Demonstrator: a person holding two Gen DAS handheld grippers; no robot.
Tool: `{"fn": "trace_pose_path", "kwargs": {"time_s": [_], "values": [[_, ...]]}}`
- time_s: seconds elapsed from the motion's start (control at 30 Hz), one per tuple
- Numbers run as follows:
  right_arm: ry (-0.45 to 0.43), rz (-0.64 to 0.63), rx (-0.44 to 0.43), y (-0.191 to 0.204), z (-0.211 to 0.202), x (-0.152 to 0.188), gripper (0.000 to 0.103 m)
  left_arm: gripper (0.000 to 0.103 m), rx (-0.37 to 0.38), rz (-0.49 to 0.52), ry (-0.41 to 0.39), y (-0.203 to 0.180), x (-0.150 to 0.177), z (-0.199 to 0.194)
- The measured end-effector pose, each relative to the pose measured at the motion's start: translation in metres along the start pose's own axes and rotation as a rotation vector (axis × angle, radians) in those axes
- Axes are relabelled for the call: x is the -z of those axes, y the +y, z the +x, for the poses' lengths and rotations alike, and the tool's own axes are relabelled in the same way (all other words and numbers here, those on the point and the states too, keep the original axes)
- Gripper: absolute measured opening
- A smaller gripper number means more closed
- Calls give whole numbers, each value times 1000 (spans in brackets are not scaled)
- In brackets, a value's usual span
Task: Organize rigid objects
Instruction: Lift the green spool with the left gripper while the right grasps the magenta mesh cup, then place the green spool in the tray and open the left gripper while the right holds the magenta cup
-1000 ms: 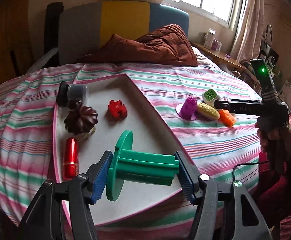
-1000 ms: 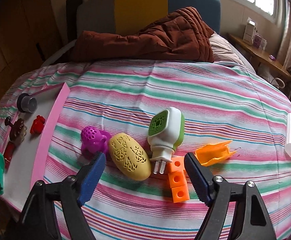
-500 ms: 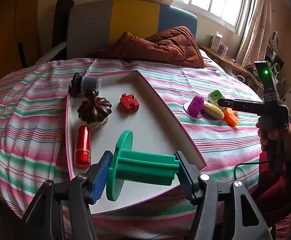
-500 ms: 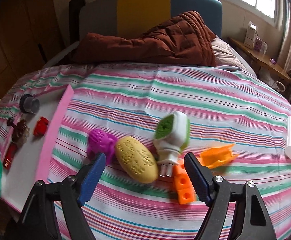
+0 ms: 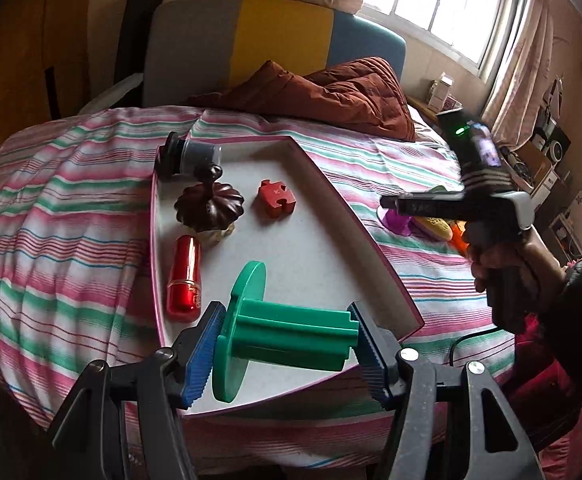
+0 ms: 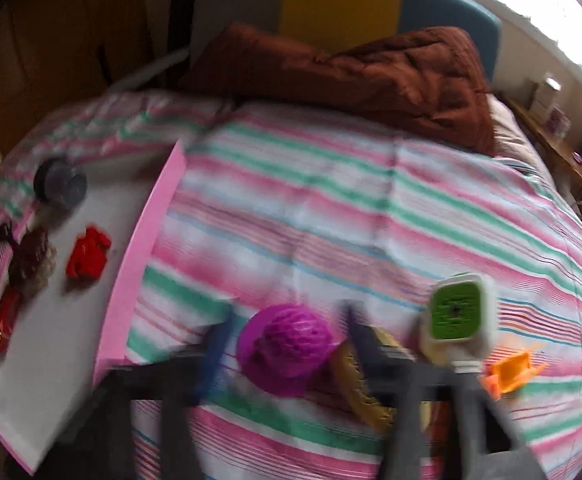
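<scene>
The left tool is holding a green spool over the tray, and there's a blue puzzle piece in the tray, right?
Nearly. The puzzle piece is red, not blue, as the left wrist view shows. The left tool does hold the green spool over the tray.

Red puzzle piece: you can make out a small raised letter on its top face that looks like a "K"; in your right wrist view the piece is too blurred to read.
Black bar of the right gripper: you see faint pale lettering along its side, smeared by motion and not readable.
Red tube: you see a gold mark near its lower end, too small to read.
</scene>
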State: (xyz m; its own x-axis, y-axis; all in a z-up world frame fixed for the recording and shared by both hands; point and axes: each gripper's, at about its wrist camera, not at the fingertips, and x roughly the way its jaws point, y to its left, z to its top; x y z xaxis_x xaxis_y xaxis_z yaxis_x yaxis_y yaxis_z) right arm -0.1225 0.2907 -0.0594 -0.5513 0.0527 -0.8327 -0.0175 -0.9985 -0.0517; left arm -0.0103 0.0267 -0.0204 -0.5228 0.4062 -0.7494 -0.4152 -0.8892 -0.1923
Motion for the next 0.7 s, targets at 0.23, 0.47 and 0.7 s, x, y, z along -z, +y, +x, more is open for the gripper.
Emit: {"fn": "trace_pose_path", "kwargs": {"time_s": [0.23,0.47,0.7], "values": [[15,-63,-92,21,-13,13,29,63,-3,-13,-6,3,0,-3],[70,-112,-141,5,-35,48,29,63,-3,-11,-3,2,1,-2],[70,-53,-102,-20,-32,63,29,63,-33,5,1,-6,-3,1]]}}
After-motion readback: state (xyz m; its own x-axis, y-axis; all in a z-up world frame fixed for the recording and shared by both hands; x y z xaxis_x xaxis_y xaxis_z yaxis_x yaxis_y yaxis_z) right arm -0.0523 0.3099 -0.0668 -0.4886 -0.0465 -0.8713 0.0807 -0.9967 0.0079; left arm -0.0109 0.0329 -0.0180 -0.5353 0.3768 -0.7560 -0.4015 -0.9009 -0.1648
